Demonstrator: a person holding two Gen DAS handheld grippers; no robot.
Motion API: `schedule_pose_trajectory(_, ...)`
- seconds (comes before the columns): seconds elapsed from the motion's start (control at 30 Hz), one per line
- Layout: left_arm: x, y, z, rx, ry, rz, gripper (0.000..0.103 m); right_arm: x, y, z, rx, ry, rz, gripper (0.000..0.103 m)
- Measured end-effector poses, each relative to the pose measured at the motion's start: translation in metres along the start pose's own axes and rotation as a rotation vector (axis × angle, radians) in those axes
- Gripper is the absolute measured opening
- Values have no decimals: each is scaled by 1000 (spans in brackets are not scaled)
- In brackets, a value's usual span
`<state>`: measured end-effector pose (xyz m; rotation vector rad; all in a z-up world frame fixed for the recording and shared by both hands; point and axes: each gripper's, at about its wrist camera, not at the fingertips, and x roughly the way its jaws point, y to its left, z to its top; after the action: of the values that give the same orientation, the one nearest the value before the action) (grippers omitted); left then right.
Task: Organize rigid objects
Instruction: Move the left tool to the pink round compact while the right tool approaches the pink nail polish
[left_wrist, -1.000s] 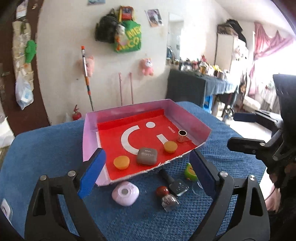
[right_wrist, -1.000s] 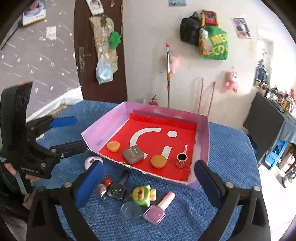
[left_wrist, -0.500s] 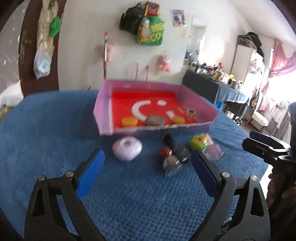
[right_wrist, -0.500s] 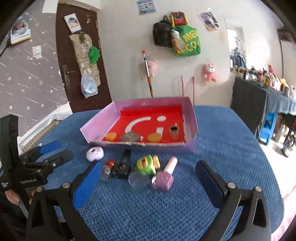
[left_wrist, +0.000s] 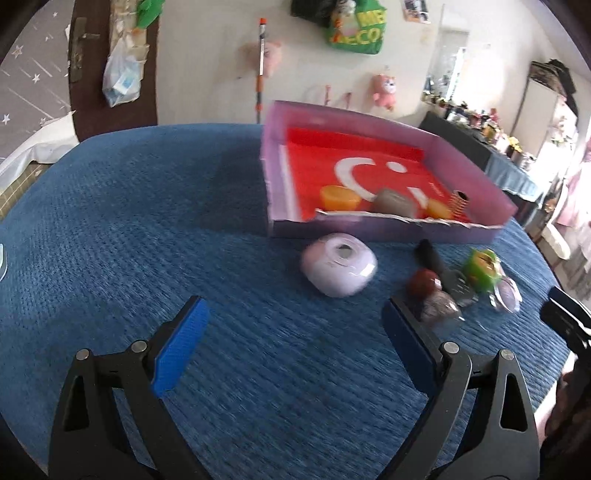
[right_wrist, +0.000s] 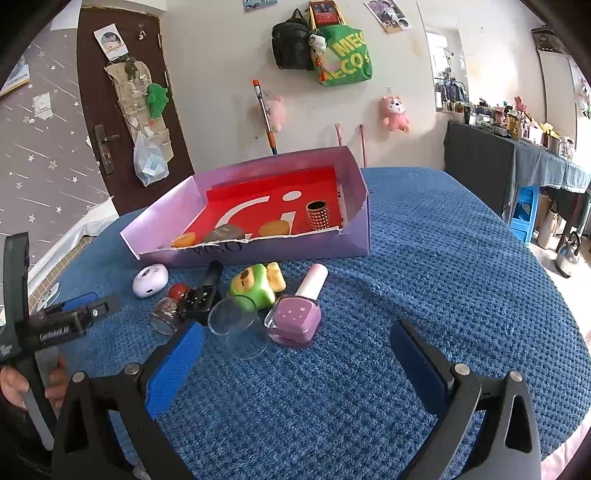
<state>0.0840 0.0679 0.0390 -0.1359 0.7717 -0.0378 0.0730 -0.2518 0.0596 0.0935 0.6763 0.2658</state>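
Both the left claw (left_wrist: 291, 343) and right claw (right_wrist: 295, 365) hang released, empty. The pink nail-polish bottle (right_wrist: 300, 308) lies mid-table, cap pointing at the purple box (right_wrist: 280, 247) lettered "OSM".

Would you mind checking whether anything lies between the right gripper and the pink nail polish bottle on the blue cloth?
Only partly. The clear round lid lies just left of the pink nail polish bottle, close beside its base. The right gripper has its jaws open, and straight ahead only bare blue cloth separates them from the bottle.
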Motion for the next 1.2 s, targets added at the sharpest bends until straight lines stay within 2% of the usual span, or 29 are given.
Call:
schedule_pose_trajectory(0.17,5,8,13,-11,-2,35,96,9,0,0,-8,17,-5,103)
schedule_pose_trajectory(0.3,11,7,23,21,-10,81,96,16,1,0,-14,30,-3,103)
schedule_pose_trajectory(0.83,24,11,18,67,54,115,96,33,1,7,-29,52,-16,103)
schedule_pose_trajectory(1.2,17,4,18,91,51,96,96,34,-9,14,-20,50,-33,103)
